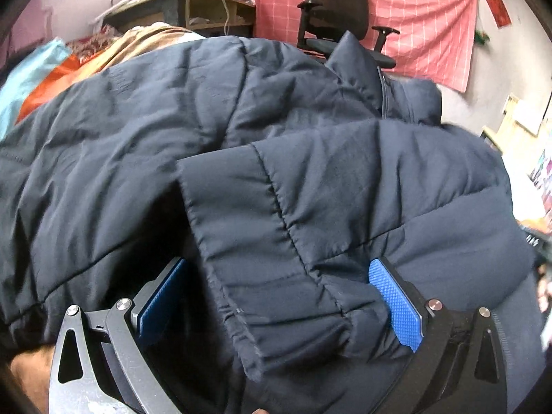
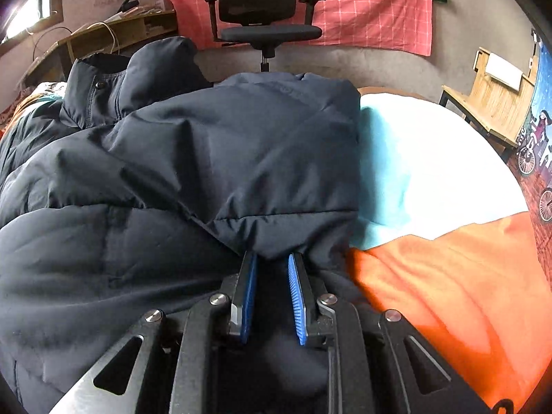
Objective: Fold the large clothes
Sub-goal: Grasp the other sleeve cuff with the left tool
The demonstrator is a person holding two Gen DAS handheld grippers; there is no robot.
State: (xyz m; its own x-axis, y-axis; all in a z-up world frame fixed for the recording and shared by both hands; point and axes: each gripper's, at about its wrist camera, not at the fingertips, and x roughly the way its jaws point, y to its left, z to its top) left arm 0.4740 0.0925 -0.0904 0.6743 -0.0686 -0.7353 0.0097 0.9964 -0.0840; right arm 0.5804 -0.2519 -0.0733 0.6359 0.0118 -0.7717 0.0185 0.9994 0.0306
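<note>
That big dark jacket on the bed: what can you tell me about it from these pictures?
The jacket is a dark navy quilted puffer of smooth, slightly shiny fabric, stitched into padded panels. It lies crumpled across bedding of orange, white and pale blue. Its stand-up collar with a zipper rises at the far end, and a sleeve with a gathered cuff drapes between the wide-open fingers of the left gripper. The right gripper is pinched shut on a fold of its edge.

Right of the right gripper's (image 2: pixel 272 265) jaws the bedspread (image 2: pixel 448 189) lies bare; ahead and left the puffy jacket (image 2: pixel 207 145) bulks; an office chair (image 2: pixel 265 10) stands beyond.
</note>
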